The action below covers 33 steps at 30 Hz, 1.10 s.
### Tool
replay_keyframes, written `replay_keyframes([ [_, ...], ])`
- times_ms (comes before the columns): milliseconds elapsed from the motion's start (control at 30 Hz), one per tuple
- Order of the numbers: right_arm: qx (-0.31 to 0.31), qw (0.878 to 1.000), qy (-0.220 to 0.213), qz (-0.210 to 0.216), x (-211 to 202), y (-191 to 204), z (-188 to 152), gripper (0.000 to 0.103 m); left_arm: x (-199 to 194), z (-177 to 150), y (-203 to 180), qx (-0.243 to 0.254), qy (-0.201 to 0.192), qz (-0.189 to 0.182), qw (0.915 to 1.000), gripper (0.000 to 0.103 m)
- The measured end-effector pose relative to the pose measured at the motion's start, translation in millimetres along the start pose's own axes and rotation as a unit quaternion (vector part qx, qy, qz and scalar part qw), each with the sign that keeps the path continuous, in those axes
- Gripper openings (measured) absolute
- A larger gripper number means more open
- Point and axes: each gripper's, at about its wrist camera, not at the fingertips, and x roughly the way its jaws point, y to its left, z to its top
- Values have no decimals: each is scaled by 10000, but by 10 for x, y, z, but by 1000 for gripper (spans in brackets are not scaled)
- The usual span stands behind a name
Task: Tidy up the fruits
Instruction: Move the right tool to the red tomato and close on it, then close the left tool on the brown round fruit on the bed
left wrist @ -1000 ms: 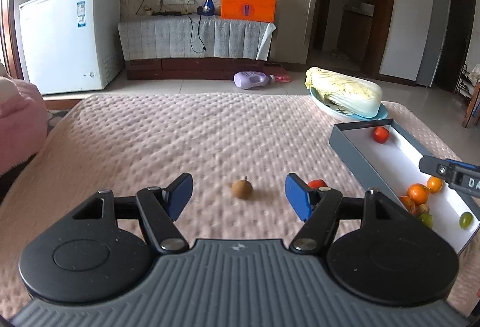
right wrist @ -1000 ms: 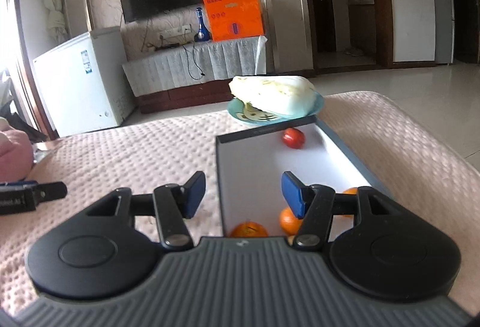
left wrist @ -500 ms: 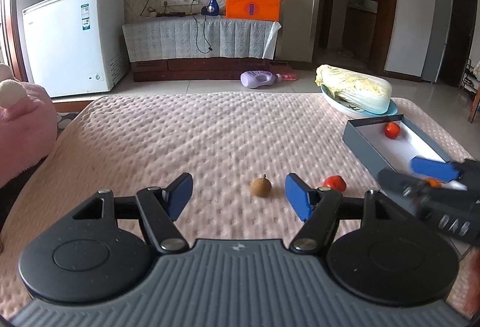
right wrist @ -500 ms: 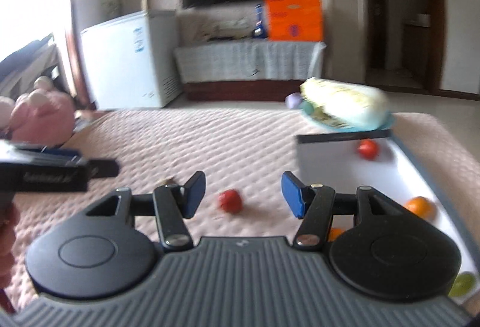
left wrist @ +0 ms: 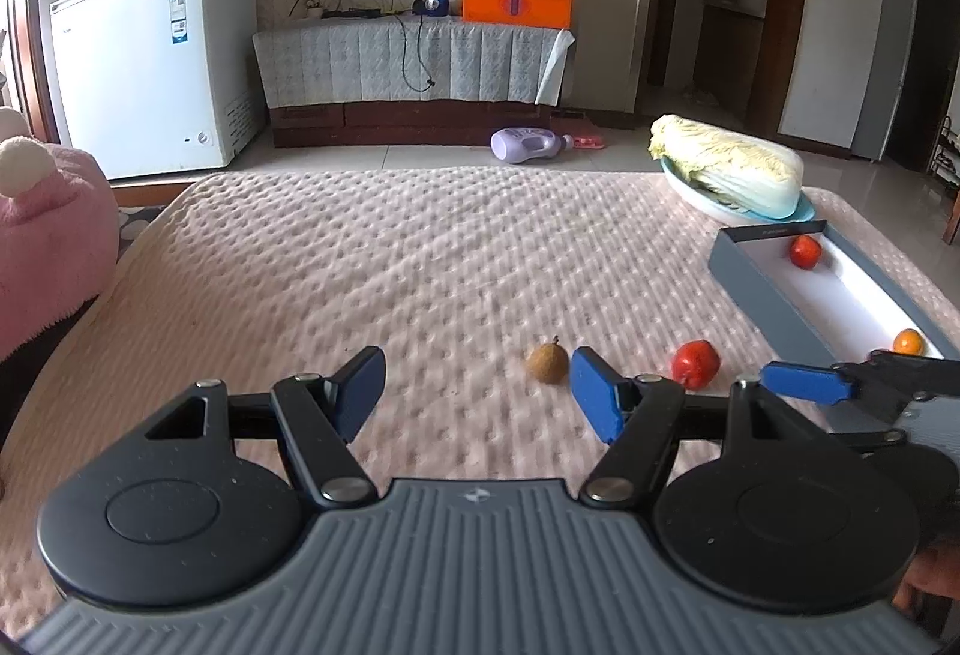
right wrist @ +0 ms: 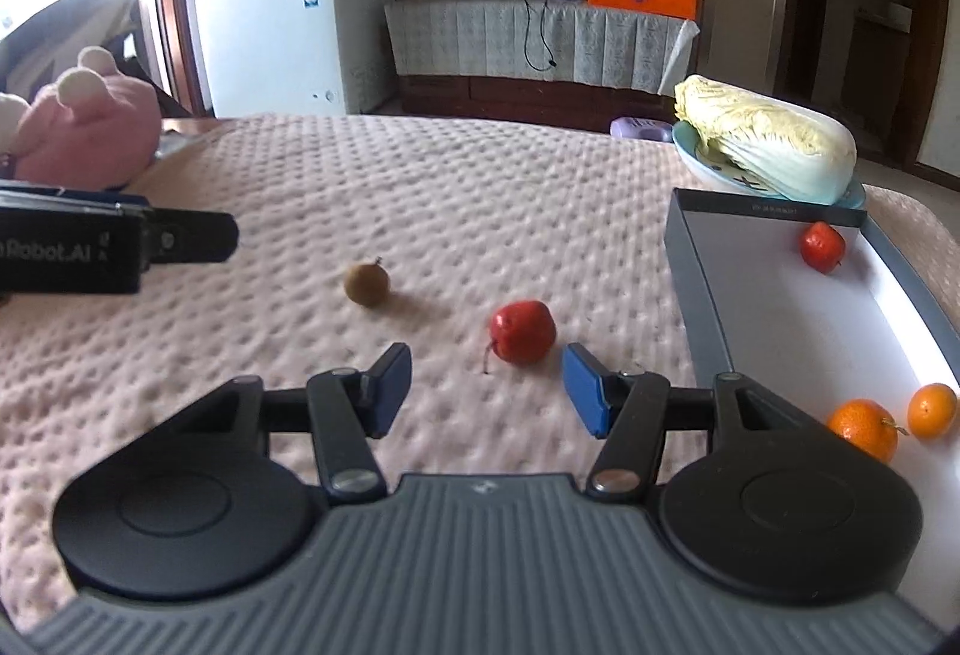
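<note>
Right gripper open, empty; red fruit just ahead at 12 o'clock. Left gripper open, empty; brown fruit at 1 o'clock.

A dimpled, matt pink cloth bedspread carries a glossy red fruit and a smooth-walled grey cardboard box.

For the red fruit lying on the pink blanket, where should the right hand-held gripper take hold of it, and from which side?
Grip the red fruit across its round middle, coming from the near side with the right hand-held gripper, whose open jaws already face it. Its thin stem trails toward the near left, so probably keep the pads on the body, clear of it.
</note>
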Motion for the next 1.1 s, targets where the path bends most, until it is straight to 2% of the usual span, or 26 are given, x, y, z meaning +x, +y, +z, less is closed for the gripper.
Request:
replay_keyframes([
  [533,-30,9997,223,-91,131,-93,-24,59,203,-16,82,-60,223,89,9997,73],
  [833,191,9995,228,-48,351,-157,56,57,311,-50,13,-25,325,-28,9995,73],
  [900,224,9994,267,-6,424,-165,67,45,334,-45,-23,-20,320,-55,9995,73],
  [967,225,9992,343,6,492,-170,76,37,362,-38,-56,-26,300,-79,9995,73],
  [1100,185,9991,389,1,509,-164,99,34,463,-42,-137,-45,370,-102,9993,73],
])
